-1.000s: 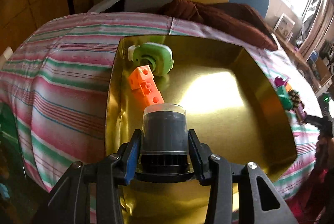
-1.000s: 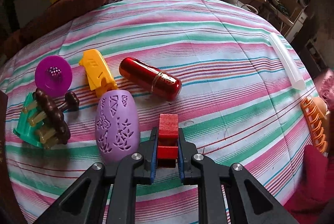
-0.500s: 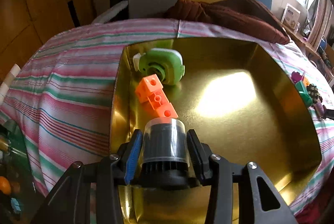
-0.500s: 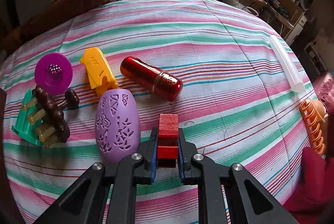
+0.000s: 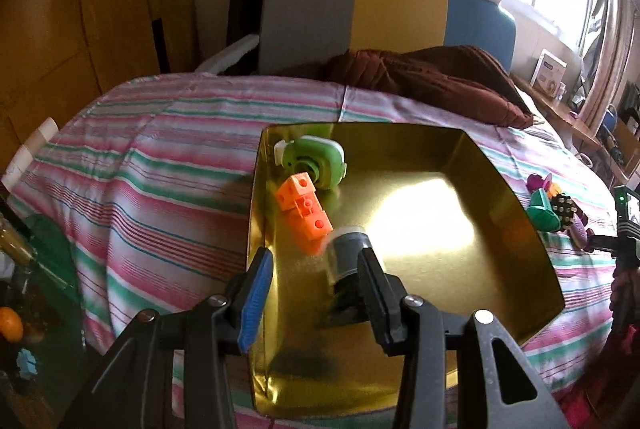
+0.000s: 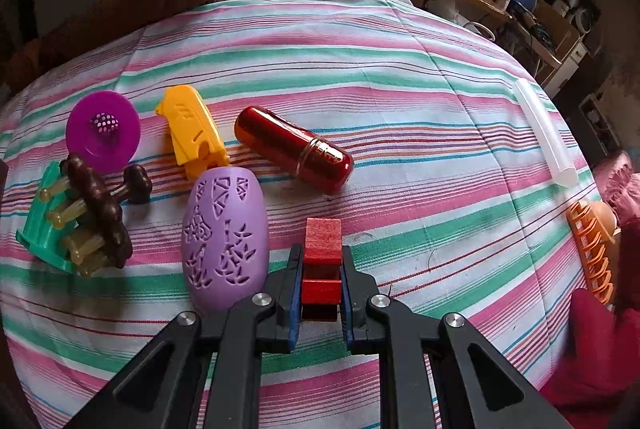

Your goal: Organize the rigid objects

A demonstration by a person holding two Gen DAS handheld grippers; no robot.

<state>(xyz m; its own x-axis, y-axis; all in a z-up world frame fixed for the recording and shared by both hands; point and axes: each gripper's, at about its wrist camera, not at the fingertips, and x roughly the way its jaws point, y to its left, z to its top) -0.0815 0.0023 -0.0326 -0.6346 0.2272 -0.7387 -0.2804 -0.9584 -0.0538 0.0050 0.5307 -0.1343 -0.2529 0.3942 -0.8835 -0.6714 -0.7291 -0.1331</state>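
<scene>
In the left wrist view a gold tray [image 5: 532, 241] lies on the striped bed. In it are a green round part [image 5: 316, 163] and an orange block piece [image 5: 306, 211]. My left gripper [image 5: 316, 265] is open above the tray's near left; a dark cylinder with a clear cap [image 5: 346, 259], blurred, is loose beside the right finger. In the right wrist view my right gripper [image 6: 320, 277] is shut on a red block [image 6: 322, 255] just above the bedspread. Beside it lie a purple patterned oval [image 6: 225, 241], a red capsule [image 6: 294, 149] and a yellow piece [image 6: 192, 131].
On the bed's left in the right wrist view are a magenta disc [image 6: 103, 131] and a green comb with brown beads [image 6: 80, 217]. A white tube [image 6: 546, 137] and an orange rack [image 6: 592, 249] lie at the right edge. A brown cushion [image 5: 432, 77] sits behind the tray.
My left gripper has opened and let go of the dark cylinder, which is dropping into the tray. The left camera has pulled back and up. The right gripper stays put with the red block.
</scene>
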